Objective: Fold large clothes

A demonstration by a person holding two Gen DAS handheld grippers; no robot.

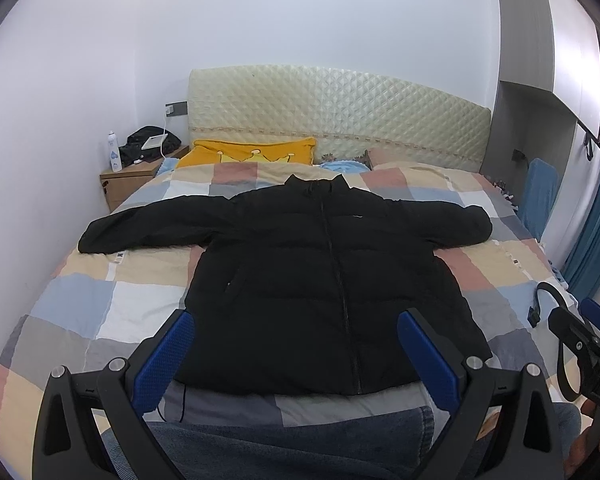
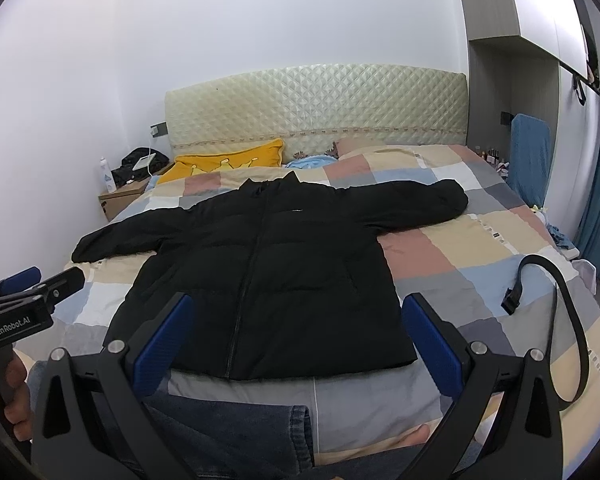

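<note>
A black puffer jacket lies flat and zipped on the checkered bed, collar toward the headboard, both sleeves spread out sideways. It also shows in the right wrist view. My left gripper is open and empty, held above the jacket's hem. My right gripper is open and empty, also above the hem, near its right corner. Each gripper shows at the edge of the other's view: the right one, the left one.
A black strap with a buckle lies on the bed right of the jacket. A yellow pillow and quilted headboard are at the far end. A nightstand stands at the back left. The person's jeans-clad legs are at the near edge.
</note>
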